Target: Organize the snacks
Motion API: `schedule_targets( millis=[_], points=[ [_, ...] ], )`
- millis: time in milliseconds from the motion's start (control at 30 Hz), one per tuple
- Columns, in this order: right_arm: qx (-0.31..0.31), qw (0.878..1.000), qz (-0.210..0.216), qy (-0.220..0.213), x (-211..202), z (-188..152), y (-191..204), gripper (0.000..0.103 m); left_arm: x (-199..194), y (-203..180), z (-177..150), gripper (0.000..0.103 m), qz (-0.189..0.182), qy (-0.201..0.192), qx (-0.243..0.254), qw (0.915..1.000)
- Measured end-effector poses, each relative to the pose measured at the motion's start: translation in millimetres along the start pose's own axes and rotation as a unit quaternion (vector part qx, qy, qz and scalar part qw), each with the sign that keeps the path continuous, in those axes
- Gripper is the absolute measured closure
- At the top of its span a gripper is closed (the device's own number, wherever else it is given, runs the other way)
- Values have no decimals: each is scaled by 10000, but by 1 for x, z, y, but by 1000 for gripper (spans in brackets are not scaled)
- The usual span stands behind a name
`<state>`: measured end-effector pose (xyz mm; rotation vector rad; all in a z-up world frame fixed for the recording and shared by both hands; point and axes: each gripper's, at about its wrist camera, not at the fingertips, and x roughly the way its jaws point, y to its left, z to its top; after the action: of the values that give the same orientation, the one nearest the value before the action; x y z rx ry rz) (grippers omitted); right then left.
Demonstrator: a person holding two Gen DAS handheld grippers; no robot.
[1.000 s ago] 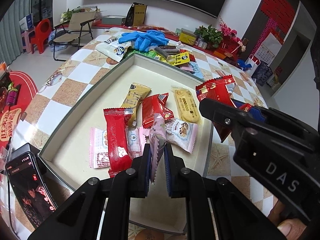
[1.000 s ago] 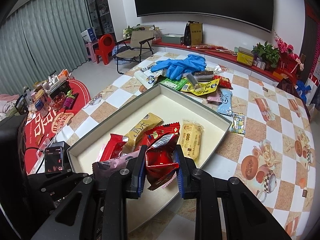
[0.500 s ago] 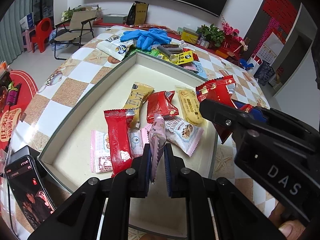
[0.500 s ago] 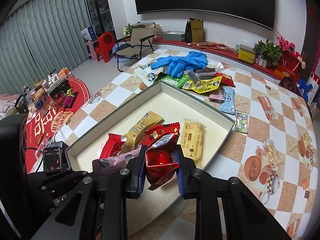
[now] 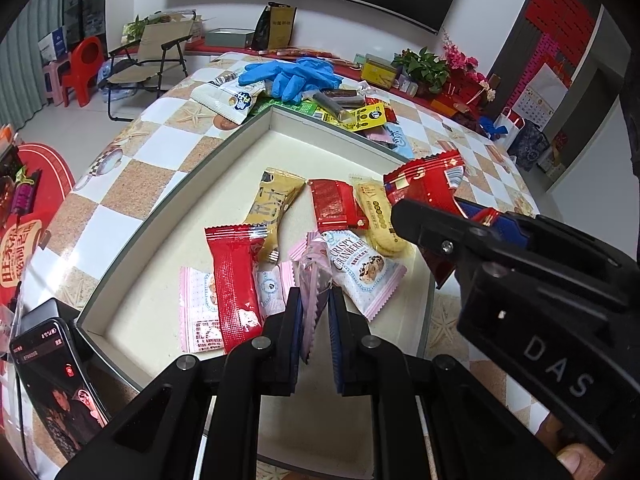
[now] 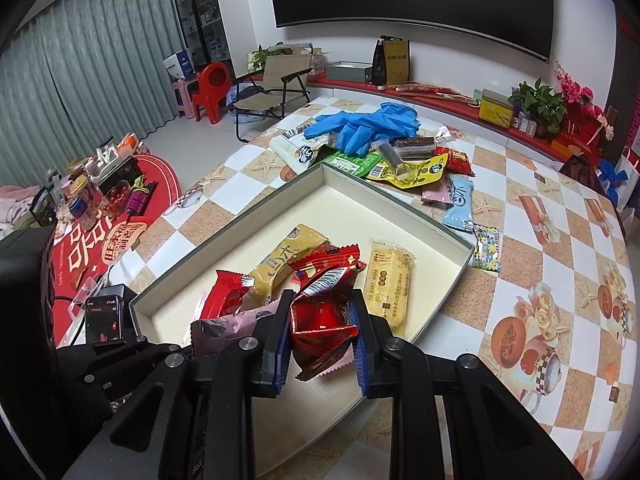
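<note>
Left wrist view looks down into a wide, shallow cream-lined cardboard tray (image 5: pixel 248 136) with grey-green walls, sitting on the chequered bench (image 5: pixel 132 184). Inside the tray lie several loose snacks: a long red foil packet (image 5: pixel 234 284) on top of a pink-and-white biscuit wrapper (image 5: pixel 198 312), a tan wafer packet (image 5: pixel 276 204) beyond it, a small red square packet (image 5: pixel 334 204), a pale yellow cracker pack (image 5: pixel 378 216) and a white cranberry cookie packet (image 5: pixel 364 270). The left gripper (image 5: pixel 314 320) hangs above the tray's near end, closed on the crimped edge of a pale purple snack wrapper (image 5: pixel 314 276) that stands up between its blue pads. The right gripper (image 6: pixel 320 336), seen in the right wrist view, is clamped on a crumpled red foil snack packet (image 6: pixel 324 316) over the tray's near corner, close to the right wall. Outside the tray, past its far corner, a heap of other packets rests on the bench: a white bag (image 6: pixel 298 146), a green one (image 6: pixel 352 160), a yellow one (image 6: pixel 412 170), a light blue one (image 6: pixel 460 204), with blue rubber gloves (image 6: pixel 364 124) piled on top. A smartphone (image 5: pixel 56 376) stands just off the tray's near left corner.
</note>
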<state>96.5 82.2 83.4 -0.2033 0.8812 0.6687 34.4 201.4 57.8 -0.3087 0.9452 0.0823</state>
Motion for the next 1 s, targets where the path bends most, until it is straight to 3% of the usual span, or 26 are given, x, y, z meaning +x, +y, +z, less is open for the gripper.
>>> schedule_targets(
  millis=[1000],
  points=[
    [-32,10000,-3,5,4,6,4,76,-2,0,10,89,17,-14,12,10000]
  ],
)
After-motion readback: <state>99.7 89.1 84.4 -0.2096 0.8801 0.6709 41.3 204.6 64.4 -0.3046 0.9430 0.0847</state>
